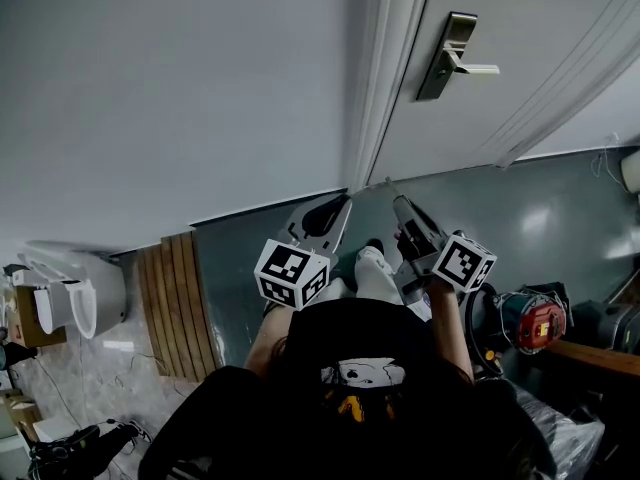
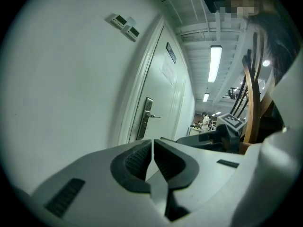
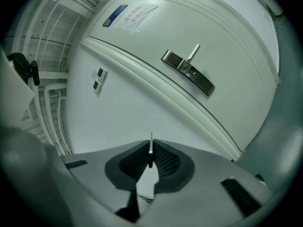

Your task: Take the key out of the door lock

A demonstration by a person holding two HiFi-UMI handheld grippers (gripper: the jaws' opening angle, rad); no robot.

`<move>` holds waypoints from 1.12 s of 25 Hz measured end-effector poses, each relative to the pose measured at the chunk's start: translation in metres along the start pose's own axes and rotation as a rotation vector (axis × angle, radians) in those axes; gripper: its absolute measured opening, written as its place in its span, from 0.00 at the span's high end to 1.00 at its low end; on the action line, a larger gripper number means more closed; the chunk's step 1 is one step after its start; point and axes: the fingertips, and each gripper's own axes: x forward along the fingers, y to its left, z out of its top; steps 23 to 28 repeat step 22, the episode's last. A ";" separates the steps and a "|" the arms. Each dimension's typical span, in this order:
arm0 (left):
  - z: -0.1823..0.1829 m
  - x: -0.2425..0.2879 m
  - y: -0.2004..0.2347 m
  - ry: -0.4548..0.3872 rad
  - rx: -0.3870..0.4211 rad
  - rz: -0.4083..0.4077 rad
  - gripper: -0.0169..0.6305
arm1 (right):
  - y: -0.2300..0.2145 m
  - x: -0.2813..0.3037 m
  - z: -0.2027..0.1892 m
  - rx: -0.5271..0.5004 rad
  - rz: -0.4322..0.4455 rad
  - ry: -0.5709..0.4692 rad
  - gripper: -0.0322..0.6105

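The white door (image 1: 520, 58) carries a metal lock plate with a lever handle (image 1: 455, 56), which also shows as the handle (image 3: 188, 70) in the right gripper view and the handle (image 2: 147, 117) in the left gripper view. Both grippers are held low, well away from the lock. My right gripper (image 3: 151, 148) is shut on a thin metal key (image 3: 150, 144), seen edge-on and sticking out between the pads. My left gripper (image 2: 152, 143) is shut with nothing in it. In the head view the left gripper (image 1: 338, 206) and right gripper (image 1: 393, 190) point toward the foot of the door frame.
A white wall (image 1: 180, 88) lies left of the door frame. A slatted wooden panel (image 1: 180, 308) and a white fixture (image 1: 70, 288) are at the left. A red and grey machine (image 1: 535, 320) stands at the right. Wall switches (image 3: 99, 79) sit beside the frame.
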 end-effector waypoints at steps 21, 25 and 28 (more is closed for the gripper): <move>-0.008 -0.007 -0.011 0.004 -0.003 -0.022 0.94 | -0.006 -0.018 -0.001 -0.011 -0.031 -0.013 0.92; -0.009 -0.008 -0.012 0.004 -0.003 -0.022 0.94 | -0.007 -0.020 0.000 -0.012 -0.034 -0.016 0.92; -0.009 -0.008 -0.012 0.004 -0.003 -0.022 0.94 | -0.007 -0.020 0.000 -0.012 -0.034 -0.016 0.92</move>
